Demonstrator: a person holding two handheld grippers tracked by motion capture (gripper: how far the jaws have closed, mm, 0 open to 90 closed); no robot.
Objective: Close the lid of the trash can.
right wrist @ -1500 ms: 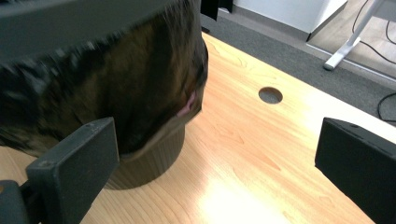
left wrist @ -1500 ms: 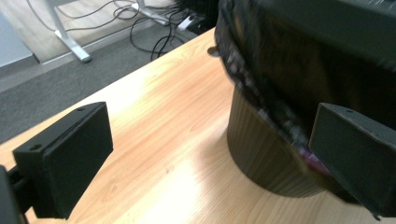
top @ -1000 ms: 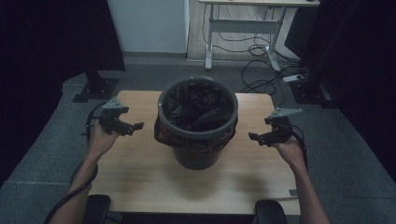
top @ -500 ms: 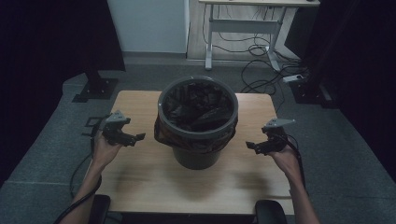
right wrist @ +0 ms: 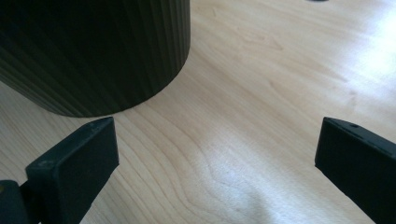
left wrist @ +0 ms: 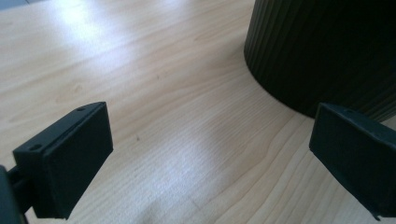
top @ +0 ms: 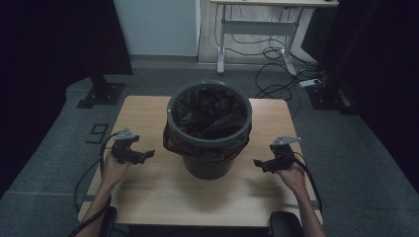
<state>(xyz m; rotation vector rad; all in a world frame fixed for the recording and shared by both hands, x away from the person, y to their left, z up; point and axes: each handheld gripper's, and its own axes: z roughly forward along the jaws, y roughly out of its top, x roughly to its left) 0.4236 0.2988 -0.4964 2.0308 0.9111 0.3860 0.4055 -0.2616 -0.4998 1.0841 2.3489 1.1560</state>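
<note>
Hands have drawn back toward the near edge of the pale wooden counter point(top: 148, 197) over the last second, dropping from beside the bin's rim to low beside its base. That retreat reads as either a release or a pause before a fresh approach; nothing is gripped now. The left tool point(top: 146, 155) sits near and left, jaws spread wide over bare wood, and its own view shows the ribbed wall just past the right-hand jaw, apart from it. The right tool point(top: 258, 163) mirrors it near and right, jaws likewise spread and empty. Between them, slightly farther off, the dark grey ribbed plastic waste bin point(top: 210, 158) stands upright at the counter's middle, a black plastic liner bag point(top: 207, 111) folded over its rim and crumpled inside.
</note>
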